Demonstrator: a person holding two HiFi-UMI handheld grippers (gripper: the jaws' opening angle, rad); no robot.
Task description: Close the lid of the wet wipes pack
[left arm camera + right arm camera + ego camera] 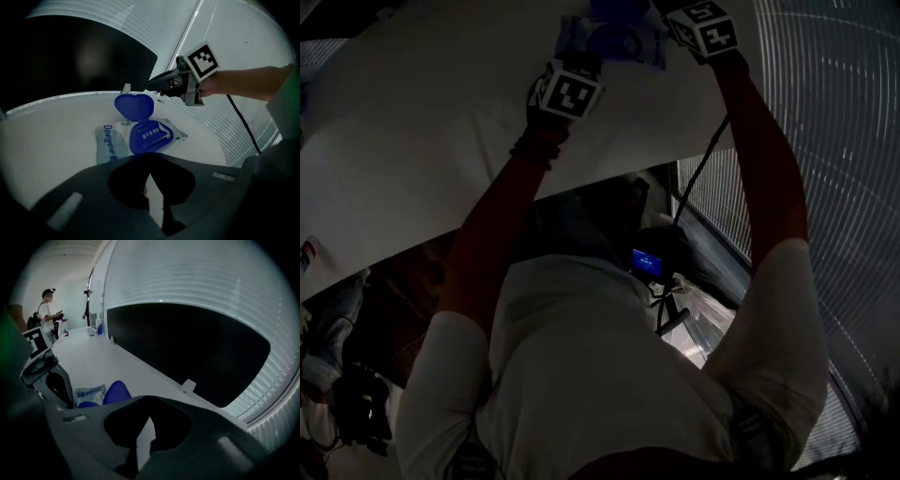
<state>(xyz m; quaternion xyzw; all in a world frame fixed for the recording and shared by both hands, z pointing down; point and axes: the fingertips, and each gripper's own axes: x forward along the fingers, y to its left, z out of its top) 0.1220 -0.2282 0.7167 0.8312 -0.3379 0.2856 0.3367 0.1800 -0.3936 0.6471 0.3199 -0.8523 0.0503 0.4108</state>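
The wet wipes pack (112, 143) lies flat on the white tabletop (56, 136), just ahead of the left gripper (150, 174). What shows of it stretches across the fingers, and its near edge is hidden. "Deeyeo" in blue runs toward the fingers. The blue lid (134, 105) stands open at the far side. The right gripper (149, 86) hovers just beyond it. Both grippers' fingers are pressed together, empty.

Surface: long white table (47, 136) | Rear: large black panel (187, 352) upright along table's back edge | Window: white slatted blinds (187, 277) | Far end: standing person (47, 310) | Light: dim, cool
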